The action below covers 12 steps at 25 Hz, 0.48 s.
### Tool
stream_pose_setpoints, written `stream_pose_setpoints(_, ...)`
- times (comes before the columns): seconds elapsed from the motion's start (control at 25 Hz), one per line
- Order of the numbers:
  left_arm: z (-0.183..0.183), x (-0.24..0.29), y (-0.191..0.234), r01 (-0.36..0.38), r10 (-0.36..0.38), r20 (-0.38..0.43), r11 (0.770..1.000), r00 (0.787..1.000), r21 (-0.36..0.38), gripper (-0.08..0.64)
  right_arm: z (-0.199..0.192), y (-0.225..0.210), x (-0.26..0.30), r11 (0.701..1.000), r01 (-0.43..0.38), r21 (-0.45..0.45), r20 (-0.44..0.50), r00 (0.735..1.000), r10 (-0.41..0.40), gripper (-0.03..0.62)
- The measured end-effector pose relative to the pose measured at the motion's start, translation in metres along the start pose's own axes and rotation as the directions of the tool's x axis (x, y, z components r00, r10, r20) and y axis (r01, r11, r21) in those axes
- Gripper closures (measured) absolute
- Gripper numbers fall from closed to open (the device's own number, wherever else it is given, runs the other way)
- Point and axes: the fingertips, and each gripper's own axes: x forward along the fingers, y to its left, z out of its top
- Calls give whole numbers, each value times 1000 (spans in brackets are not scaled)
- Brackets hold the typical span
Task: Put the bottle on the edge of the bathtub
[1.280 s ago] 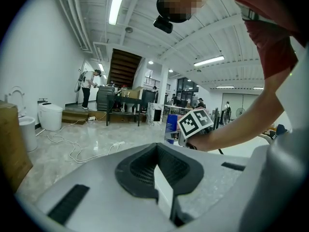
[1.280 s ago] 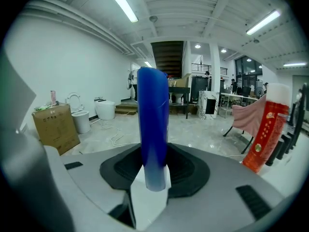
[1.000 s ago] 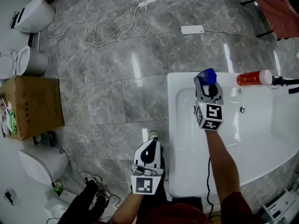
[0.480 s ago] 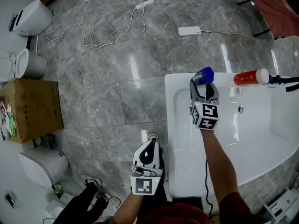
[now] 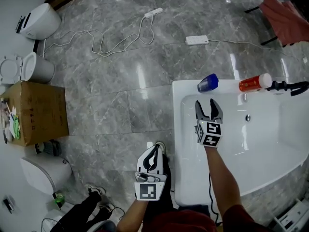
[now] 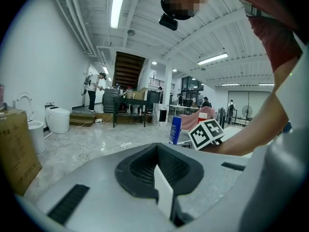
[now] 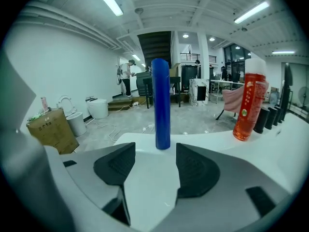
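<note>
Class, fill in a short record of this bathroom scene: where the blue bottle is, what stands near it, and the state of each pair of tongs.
Blue bottle: upright on the bathtub edge, nothing gripping it
Neighbour: red bottle, upright on the same edge, apart from the blue one
Right tongs: over the tub, jaws opening, nothing between them, blue bottle just beyond the tips
Left tongs: jaws together, empty, beside the tub
Floor: power strip, cardboard box

Glossy white bathtub (image 5: 176, 149), smooth blue plastic bottle (image 5: 207, 83), polished stone floor (image 5: 111, 95)
</note>
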Motion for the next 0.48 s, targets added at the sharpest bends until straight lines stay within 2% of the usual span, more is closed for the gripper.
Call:
stream_pose_setpoints(0.12,11,-9,-1,-11,11,4,1000,1000,20,555,-12,3,-27,1000,-3,12,-26,1000,4,334)
stream_pose_setpoints(0.28,21,-22,-10,-14,14,-15,1000,1000,-8,555,-29,10,-71,999,-35,11,-54,998,35,337)
stream_pose_setpoints(0.48,38,-49,-27,-23,23,-6,1000,1000,11,555,-44,18,-141,997,-73,-4,-68,995,73,345)
